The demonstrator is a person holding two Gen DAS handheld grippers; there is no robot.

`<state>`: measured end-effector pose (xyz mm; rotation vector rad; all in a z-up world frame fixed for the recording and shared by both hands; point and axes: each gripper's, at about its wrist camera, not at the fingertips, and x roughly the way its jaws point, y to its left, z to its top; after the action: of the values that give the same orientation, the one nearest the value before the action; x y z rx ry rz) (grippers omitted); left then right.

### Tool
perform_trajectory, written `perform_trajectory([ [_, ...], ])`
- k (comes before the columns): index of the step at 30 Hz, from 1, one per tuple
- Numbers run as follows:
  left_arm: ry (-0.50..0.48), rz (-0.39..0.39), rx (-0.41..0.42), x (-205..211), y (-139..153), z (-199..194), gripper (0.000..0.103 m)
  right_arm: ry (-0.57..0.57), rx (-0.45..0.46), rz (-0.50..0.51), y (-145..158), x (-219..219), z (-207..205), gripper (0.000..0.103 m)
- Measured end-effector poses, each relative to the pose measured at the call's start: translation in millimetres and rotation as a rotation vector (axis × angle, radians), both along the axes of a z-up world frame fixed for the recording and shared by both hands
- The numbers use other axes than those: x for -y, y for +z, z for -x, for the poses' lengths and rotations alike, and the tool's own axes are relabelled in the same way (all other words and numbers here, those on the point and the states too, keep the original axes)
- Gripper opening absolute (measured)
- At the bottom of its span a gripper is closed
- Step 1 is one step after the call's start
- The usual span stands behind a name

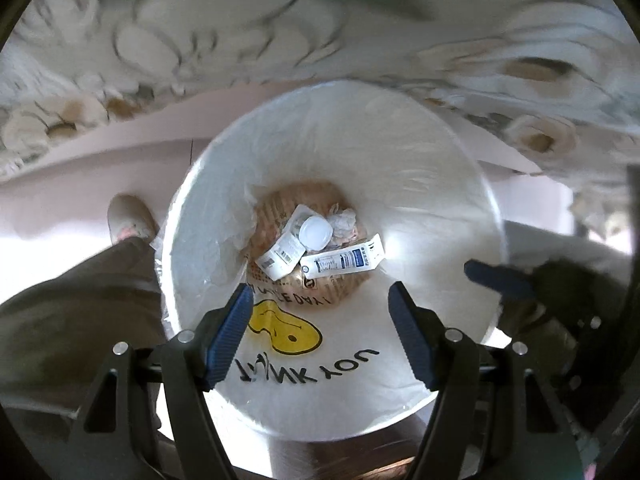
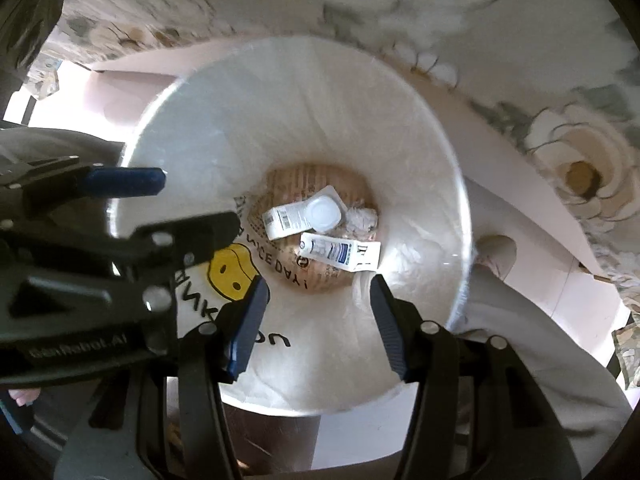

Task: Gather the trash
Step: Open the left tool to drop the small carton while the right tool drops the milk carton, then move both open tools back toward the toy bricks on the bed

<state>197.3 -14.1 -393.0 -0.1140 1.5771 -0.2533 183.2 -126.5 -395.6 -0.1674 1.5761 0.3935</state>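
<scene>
The left gripper (image 1: pixel 320 312) hangs over the bin with its blue-padded jaws spread and nothing between them. The right gripper (image 2: pixel 318 304) points straight down beside it, its jaws narrower but also parted and empty.

Both look into a round white bin lined with a white plastic bag printed with a yellow smiley face (image 1: pixel 340 120). The trash lies at the bottom on brown printed paper (image 1: pixel 276 208): a flat white carton with blue print (image 1: pixel 344 262), a small white box with a barcode (image 1: pixel 280 254), a round white plastic lid (image 1: pixel 316 232) lying on that box, and a crumpled white tissue (image 1: pixel 344 220) just beside the lid.

As I judge it, the drop is done and the step in hand is to lift clear. Doing it well means rising straight up, keeping the pads off the liner so the bag is not dragged off the rim, and keeping the two grippers apart, since they hang close together over the opening.

Around the bin, floral bedding (image 1: pixel 280 20) fills the far side above a pale floor (image 1: pixel 60 208). A person's grey trouser leg (image 1: pixel 80 312) and light shoe (image 1: pixel 130 218) stand against the rim and crowd any sideways move.
</scene>
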Motion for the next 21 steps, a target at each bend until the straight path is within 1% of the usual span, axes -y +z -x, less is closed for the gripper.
perform_trajectory([
  [4,-0.038,-0.011,0.073,1,22,10,0.072,-0.003,0.034,-0.023,23,8,3,0.055],
  [6,-0.048,-0.002,0.099,-1,34,13,0.072,0.003,0.049,-0.033,31,11,6,0.055],
  [9,-0.056,0.015,0.154,-8,60,18,0.072,0.030,0.093,-0.051,56,16,12,0.055],
  [13,-0.053,0.051,0.257,-25,109,23,0.072,0.081,0.178,-0.076,105,24,22,0.055],
  [15,-0.051,0.055,0.300,-33,132,25,0.072,0.096,0.223,-0.081,127,28,24,0.055],
  [16,-0.050,0.055,0.329,-38,148,25,0.073,0.103,0.261,-0.087,145,32,26,0.055],
  [18,-0.048,0.042,0.373,-46,171,25,0.074,0.111,0.322,-0.102,177,38,27,0.055],
  [20,-0.042,0.022,0.430,-55,200,24,0.076,0.118,0.377,-0.113,201,43,27,0.055],
  [21,-0.038,0.012,0.452,-59,208,23,0.076,0.122,0.404,-0.117,213,45,26,0.055],
])
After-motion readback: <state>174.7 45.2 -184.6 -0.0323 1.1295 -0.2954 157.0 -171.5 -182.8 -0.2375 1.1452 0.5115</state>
